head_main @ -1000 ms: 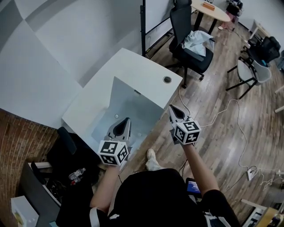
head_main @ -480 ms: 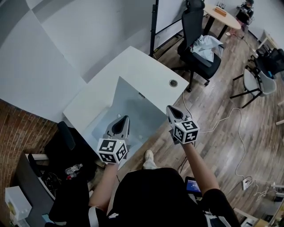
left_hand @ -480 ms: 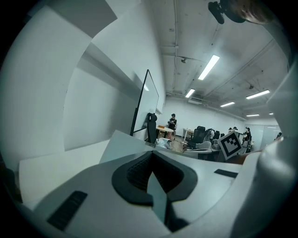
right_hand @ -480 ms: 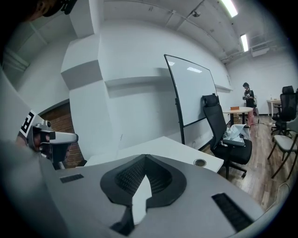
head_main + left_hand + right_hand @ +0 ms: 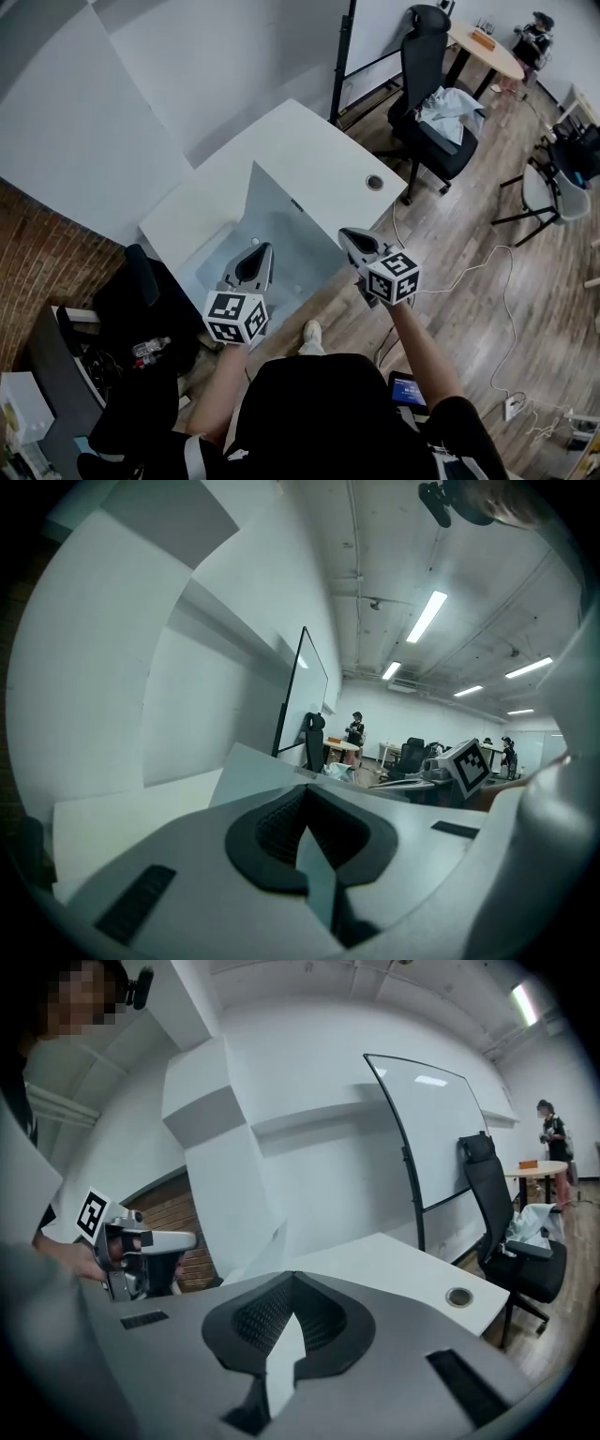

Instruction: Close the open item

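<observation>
The open item [image 5: 281, 217] is a pale grey, thin-walled thing on the white desk [image 5: 309, 150]. One panel stands upright at the back, and a flat part reaches toward the desk's front edge. I cannot tell what kind of thing it is. My left gripper [image 5: 262, 249] hovers over its near left part, jaws together and empty. My right gripper [image 5: 345, 234] hangs at its right edge, also shut and empty. The left gripper view shows the upright panel [image 5: 255, 771] beyond the shut left gripper [image 5: 305, 791]. The right gripper [image 5: 292, 1277] points at the desk [image 5: 394, 1265].
A black office chair [image 5: 439, 103] with cloth on it stands past the desk's far right corner. A whiteboard stand [image 5: 343, 66] sits behind the desk. A cable [image 5: 469, 261] crosses the wooden floor on the right. Dark bags and a chair [image 5: 141, 309] crowd the left.
The head view has swung, so the desk sits more to the right. My right gripper has drifted left toward the item's right edge. The left gripper has hardly moved.
</observation>
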Demonstrator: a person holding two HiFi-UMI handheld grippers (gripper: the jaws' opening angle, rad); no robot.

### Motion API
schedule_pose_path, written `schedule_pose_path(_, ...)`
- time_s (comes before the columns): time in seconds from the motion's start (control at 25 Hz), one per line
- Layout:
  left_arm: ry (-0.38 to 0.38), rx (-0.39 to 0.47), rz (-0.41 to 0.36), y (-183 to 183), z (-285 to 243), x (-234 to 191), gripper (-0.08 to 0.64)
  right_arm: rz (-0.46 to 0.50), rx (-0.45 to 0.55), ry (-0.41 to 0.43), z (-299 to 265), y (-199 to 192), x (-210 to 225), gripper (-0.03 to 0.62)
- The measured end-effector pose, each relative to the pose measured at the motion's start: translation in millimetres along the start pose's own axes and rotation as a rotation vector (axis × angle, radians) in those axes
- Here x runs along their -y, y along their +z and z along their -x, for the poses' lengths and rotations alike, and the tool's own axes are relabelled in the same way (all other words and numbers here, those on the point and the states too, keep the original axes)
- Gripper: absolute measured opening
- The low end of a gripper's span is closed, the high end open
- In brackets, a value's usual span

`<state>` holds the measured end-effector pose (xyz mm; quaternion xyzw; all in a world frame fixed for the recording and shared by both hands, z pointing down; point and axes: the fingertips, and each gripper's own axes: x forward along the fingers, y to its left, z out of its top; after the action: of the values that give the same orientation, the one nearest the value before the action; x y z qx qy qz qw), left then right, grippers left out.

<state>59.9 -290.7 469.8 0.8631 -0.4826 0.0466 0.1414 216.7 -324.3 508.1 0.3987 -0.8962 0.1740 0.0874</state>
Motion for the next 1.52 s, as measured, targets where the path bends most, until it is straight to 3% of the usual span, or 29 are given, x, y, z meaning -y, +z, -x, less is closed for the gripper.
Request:
schedule_pose_path(0.84, 0.197, 0.042, 0.015, 3, 48, -36, 0.009, 0.072, -0.098, 0.376, -50, 5, -71, 0.037)
schedule_pose_path(1.16, 0.304, 0.023, 0.035, -6, 78, -53, 0.009, 0.173, -0.131, 0.469, -73, 11, -102, 0.037)
schedule_pose_path(1.52, 0.365, 0.006, 0.03, -1, 98, -77, 0.009, 0.207, -0.131, 0.539, -94, 18, -134, 0.037)
